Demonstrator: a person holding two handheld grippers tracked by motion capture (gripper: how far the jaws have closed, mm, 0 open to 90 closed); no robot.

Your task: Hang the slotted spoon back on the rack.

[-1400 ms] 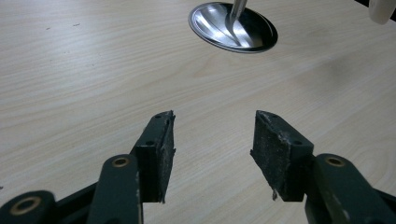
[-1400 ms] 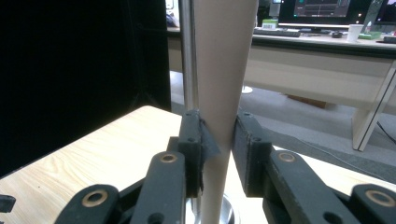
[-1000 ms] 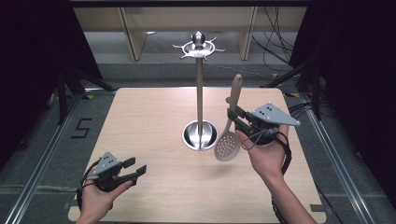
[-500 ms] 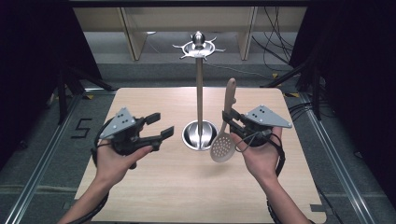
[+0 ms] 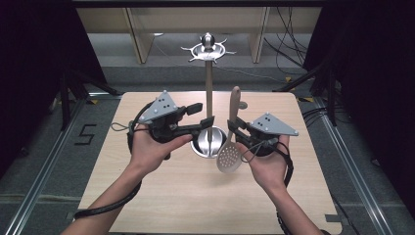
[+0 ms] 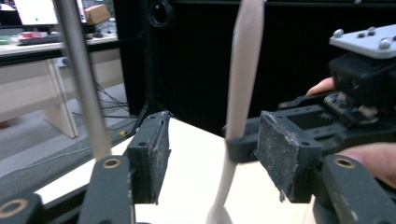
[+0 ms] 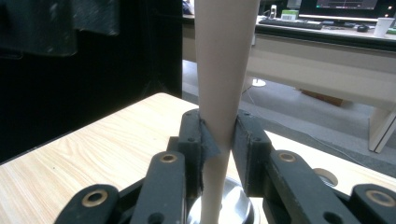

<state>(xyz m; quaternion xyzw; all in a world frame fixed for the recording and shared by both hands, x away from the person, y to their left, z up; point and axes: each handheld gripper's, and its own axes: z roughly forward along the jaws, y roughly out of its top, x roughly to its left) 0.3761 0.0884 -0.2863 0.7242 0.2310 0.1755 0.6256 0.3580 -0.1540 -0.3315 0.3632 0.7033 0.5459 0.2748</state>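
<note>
Since the earlier frame the left tongs [image 5: 203, 113] have risen from lower left to mid-frame beside the stand's pole [image 5: 209, 103], closing partway yet empty, while the right tongs [image 5: 234, 128] clench the slotted spoon [image 5: 230, 155] upright, seemingly for a handover.

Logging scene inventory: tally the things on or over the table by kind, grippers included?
Slotted spoon: 1
Metal utensil stand: 1
Grippers: 2, left gripper, right gripper
Total: 4

Stand pole [image 5: 209, 105] rises between the two tongs
</note>
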